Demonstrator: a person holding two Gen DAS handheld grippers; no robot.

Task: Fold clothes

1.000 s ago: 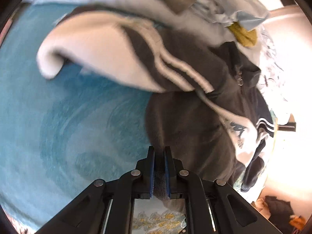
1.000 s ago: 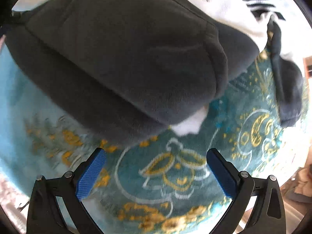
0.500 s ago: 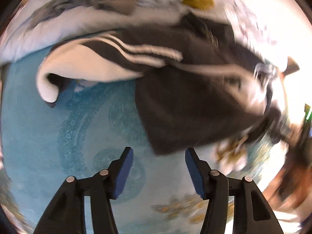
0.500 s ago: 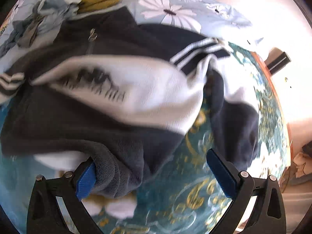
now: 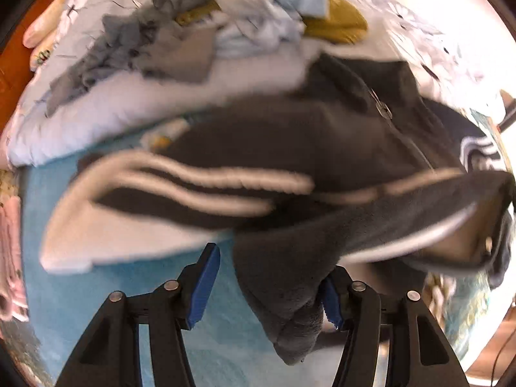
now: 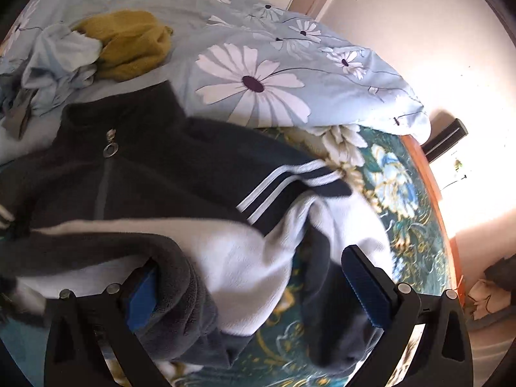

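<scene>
Over on the bed (image 6: pixel 403 174), the dark fleece jacket (image 6: pixel 154 167) with white stripes is lying spread across the teal floral cover, collar and zipper pull facing up, one sleeve flopped off to each side. Looks to me like we're mid-fold: the body is getting arranged and the sleeves are waiting to be tucked in.

Left tool (image 5: pixel 267 285) is pointing steeply down with its jaws standing apart, a loose flap of the dark fleece hanging between them but not pinched. Right tool (image 6: pixel 258 293) is also tilting down, jaws wide apart, fabric bunching under them with nothing clamped.

Next move probably needs each tool pinching a sleeve edge cleanly, one layer only. A pile of other clothes (image 5: pixel 180 42) is sitting further back.
</scene>
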